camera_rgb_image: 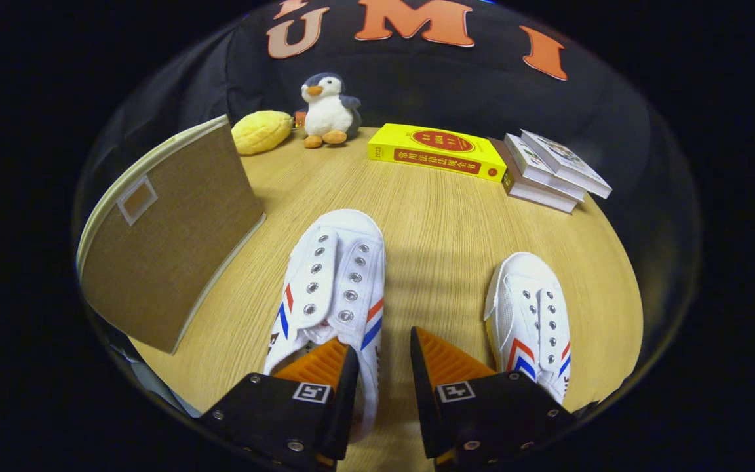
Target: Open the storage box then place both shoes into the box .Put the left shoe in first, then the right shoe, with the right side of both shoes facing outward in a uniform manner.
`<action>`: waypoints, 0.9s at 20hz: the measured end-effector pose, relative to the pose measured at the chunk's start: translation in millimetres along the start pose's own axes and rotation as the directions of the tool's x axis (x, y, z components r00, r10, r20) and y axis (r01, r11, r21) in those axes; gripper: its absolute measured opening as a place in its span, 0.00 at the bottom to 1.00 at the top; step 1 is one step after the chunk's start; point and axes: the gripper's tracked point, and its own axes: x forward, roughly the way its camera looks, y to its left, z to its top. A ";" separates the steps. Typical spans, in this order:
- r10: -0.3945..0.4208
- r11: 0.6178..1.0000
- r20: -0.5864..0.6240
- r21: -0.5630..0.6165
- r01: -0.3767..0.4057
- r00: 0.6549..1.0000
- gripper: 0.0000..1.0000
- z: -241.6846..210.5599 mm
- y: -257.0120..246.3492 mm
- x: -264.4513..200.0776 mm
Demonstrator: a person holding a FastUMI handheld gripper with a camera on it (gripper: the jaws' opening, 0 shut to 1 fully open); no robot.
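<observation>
Wood grain: a light wooden table (443,242) is seen across the middle of the frame, carrying everything below.
Gripper: the gripper (384,367) is seen at the bottom centre, its two fingers parted by a narrow gap; nothing is held between them.
Left finger: it is laid over the heel end of the left shoe (335,282), above the shoe's opening; whether it touches cannot be told.
Right finger: it is seen over bare table between the two shoes, just beside the right shoe (531,321).
Left shoe: white canvas with red and blue stripes and metal eyelets, lying just left of centre, toe pointed toward the far side of the table.
Right shoe: the same make, placed lower right, well apart from the left shoe, toe also pointed away.
Box: a brown fabric box (168,236) with pale trim is seen at the left, closed, tilted in the fisheye, beside the left shoe but not touching it.
Yellow book (436,152): laid flat at upper centre, beyond the shoes.
Book stack (548,172): set at upper right, touching the yellow book's end.
Penguin (329,110): a plush toy stood at the top centre-left, by the far table edge.
Yellow plush (261,131): rested just left of the penguin, behind the box.
</observation>
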 end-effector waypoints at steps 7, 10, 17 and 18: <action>0.092 0.996 -0.011 0.012 -0.092 0.996 0.38 8.7 6.7 20.1; 0.139 0.984 -0.060 0.123 -0.130 0.989 0.38 5.8 6.3 21.4; 0.172 0.968 -0.094 0.202 -0.151 0.981 0.05 11.6 18.0 14.1; 0.175 0.963 -0.072 0.221 -0.156 0.982 0.04 18.8 22.3 11.6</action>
